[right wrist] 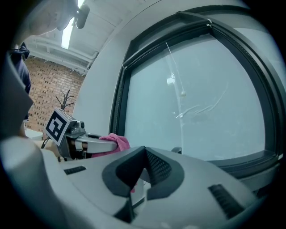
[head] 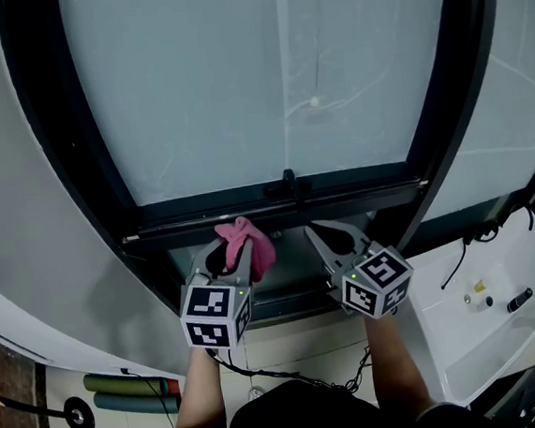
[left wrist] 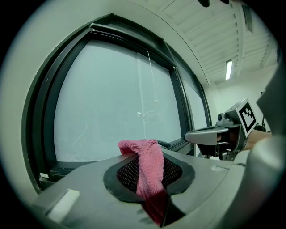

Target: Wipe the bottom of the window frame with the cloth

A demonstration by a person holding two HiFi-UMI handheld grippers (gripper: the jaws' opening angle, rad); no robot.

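A pink cloth (head: 254, 242) hangs from my left gripper (head: 226, 252), which is shut on it just below the dark bottom rail of the window frame (head: 211, 218). In the left gripper view the cloth (left wrist: 149, 165) drapes over the closed jaws and the frame rail (left wrist: 67, 166) lies beyond it. My right gripper (head: 331, 238) is held level beside it, to the right, jaws together and nothing in them. It is apart from the cloth. The right gripper view shows the cloth (right wrist: 117, 142) and left gripper (right wrist: 96, 144) off to its left.
A black window handle (head: 289, 185) sits on the rail's middle. A thin cord with a bead (head: 313, 102) hangs down the frosted pane. A white unit (head: 502, 299) with small items and a cable stands at the right. Rolled tubes (head: 134, 390) lie low left.
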